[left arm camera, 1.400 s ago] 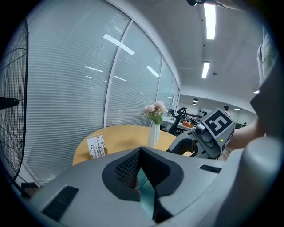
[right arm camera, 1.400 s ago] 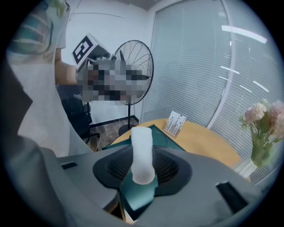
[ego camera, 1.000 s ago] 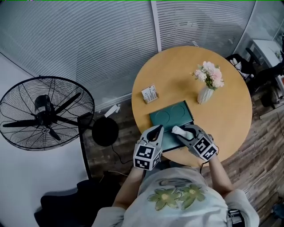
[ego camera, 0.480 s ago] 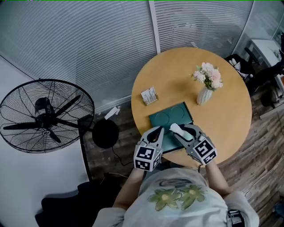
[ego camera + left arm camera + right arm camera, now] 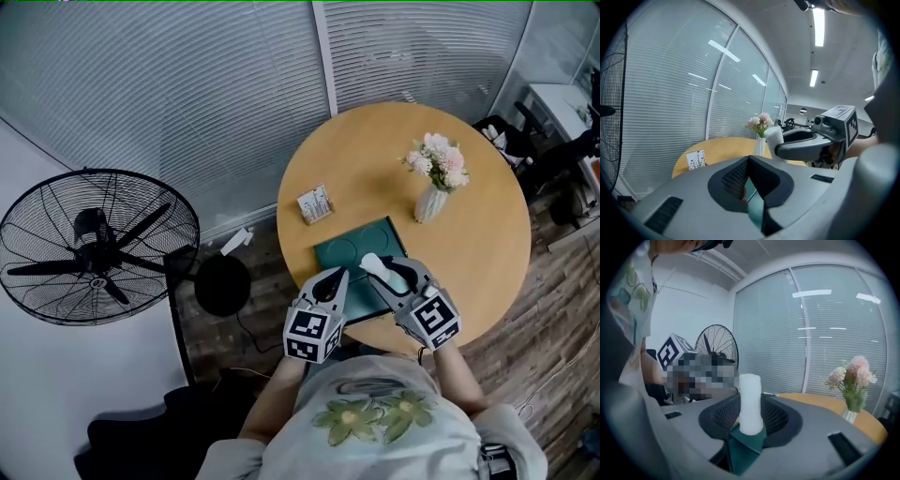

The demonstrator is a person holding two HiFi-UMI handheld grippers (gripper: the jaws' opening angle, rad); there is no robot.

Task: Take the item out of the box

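On the round wooden table [image 5: 375, 150] lies a flat teal box [image 5: 354, 246], open, with round hollows inside. My right gripper [image 5: 384, 269] is shut on a white cylinder-shaped item [image 5: 371, 263] and holds it above the box's near right part. In the right gripper view the white item [image 5: 751, 401] stands upright between the jaws, with teal [image 5: 745, 446] below it. My left gripper [image 5: 335, 275] is at the box's near left edge, its jaws closed on a thin teal edge [image 5: 753, 208]. The left gripper view also shows the right gripper [image 5: 801, 143] with the white item [image 5: 772, 138].
A white vase of pink flowers [image 5: 435, 178] stands on the table's right side, beyond the box. A small card holder [image 5: 316, 202] sits at the table's left edge. A black floor fan [image 5: 98, 246] stands left of the table, before window blinds.
My right gripper has risen with the white item in it, tilting a little. The left gripper and the box have stayed put.
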